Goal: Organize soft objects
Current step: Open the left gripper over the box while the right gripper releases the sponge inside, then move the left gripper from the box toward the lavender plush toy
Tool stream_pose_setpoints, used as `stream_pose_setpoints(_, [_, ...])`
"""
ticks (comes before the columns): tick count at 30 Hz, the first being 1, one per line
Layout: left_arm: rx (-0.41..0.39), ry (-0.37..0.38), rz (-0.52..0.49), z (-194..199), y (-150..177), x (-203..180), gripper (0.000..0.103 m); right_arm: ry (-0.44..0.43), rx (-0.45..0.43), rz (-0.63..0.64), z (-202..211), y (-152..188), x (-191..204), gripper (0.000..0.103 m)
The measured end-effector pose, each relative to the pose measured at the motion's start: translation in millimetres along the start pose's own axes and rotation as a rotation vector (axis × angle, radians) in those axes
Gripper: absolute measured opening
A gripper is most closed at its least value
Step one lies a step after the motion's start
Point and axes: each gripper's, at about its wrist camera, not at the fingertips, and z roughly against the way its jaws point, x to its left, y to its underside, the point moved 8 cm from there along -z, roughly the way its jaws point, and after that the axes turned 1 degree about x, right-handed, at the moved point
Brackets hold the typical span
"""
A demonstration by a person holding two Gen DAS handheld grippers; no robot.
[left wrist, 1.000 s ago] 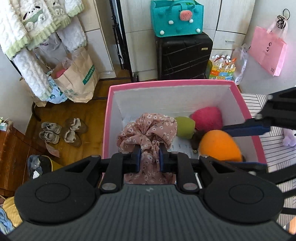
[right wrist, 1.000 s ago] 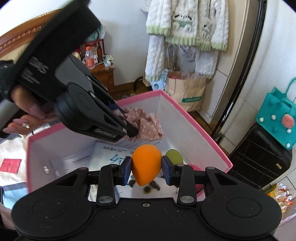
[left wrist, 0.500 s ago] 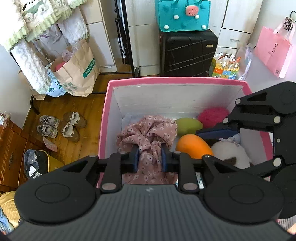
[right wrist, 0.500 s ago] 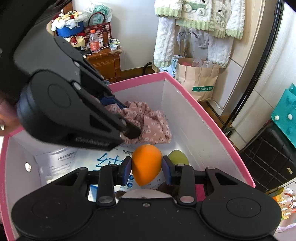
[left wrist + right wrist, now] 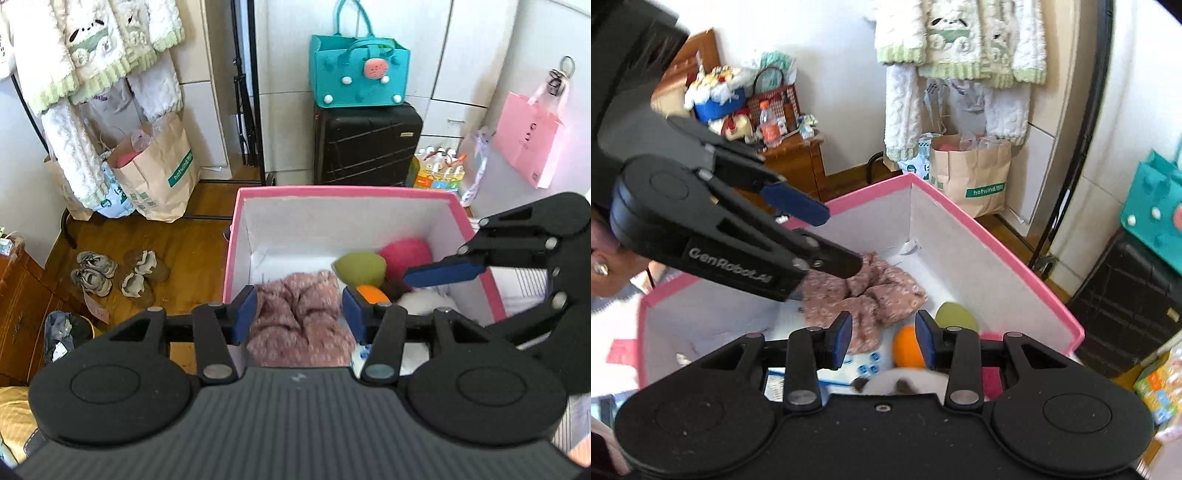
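Both tongs are held spread wide above the pink box (image 5: pixel 236 236), nothing gripped: the left tongs (image 5: pixel 299 314) over the pink floral cloth (image 5: pixel 299 317), the right tongs (image 5: pixel 884 334) beside the orange ball (image 5: pixel 907 349). "GenRobot.AI" is printed on the left tongs' housing. Farther in the box a green ball (image 5: pixel 360 264) and a magenta plush (image 5: pixel 406 251) are seen. Beyond, "hotwind" is read on a paper bag (image 5: pixel 971 177).

cloth (image 5: pixel 299 317) in box (image 5: pixel 347 192), suitcase (image 5: pixel 365 144) behind

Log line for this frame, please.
left gripper: open, over cloth | right gripper: open, over orange toy | both in box
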Motion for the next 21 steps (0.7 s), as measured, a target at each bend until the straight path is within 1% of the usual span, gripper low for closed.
stream_pose_setpoints(3, [-0.013, 0.012, -0.019, 14, 10, -1, 0.053, -0.011, -0.018, -0.044, 19, 7, 8, 0.043])
stream_pose_setpoints(5, [-0.027, 0.017, -0.028, 25, 16, -2, 0.055, 0.001, -0.032, -0.060, 32, 12, 13, 0.043])
stream_pose_setpoints(8, [-0.035, 0.026, -0.042, 38, 24, -4, 0.055, 0.015, -0.051, -0.072, 50, 18, 22, 0.044])
stream_pose_setpoints(11, [-0.042, 0.036, -0.053, 51, 30, -7, 0.055, 0.021, -0.068, -0.084, 66, 23, 31, 0.048])
stream_pose_setpoints(14, [-0.054, 0.044, -0.060, 66, 35, -10, 0.056, 0.024, -0.081, -0.084, 79, 27, 40, 0.055])
stream_pose_setpoints(16, [-0.059, 0.047, -0.066, 76, 38, -14, 0.057, 0.027, -0.093, -0.094, 87, 30, 43, 0.062])
stream_pose_setpoints(17, [-0.059, 0.049, -0.071, 80, 40, -15, 0.060, 0.028, -0.097, -0.102, 91, 31, 44, 0.063])
stream_pose_setpoints(18, [-0.057, 0.054, -0.072, 83, 42, -17, 0.062, 0.029, -0.100, -0.106, 95, 32, 45, 0.064])
stream_pose_setpoints(19, [-0.049, 0.061, -0.068, 87, 44, -18, 0.062, 0.030, -0.101, -0.108, 98, 33, 47, 0.064])
stream_pose_setpoints(21, [-0.004, 0.106, -0.055, 92, 49, -23, 0.062, 0.033, -0.101, -0.112, 104, 34, 50, 0.065])
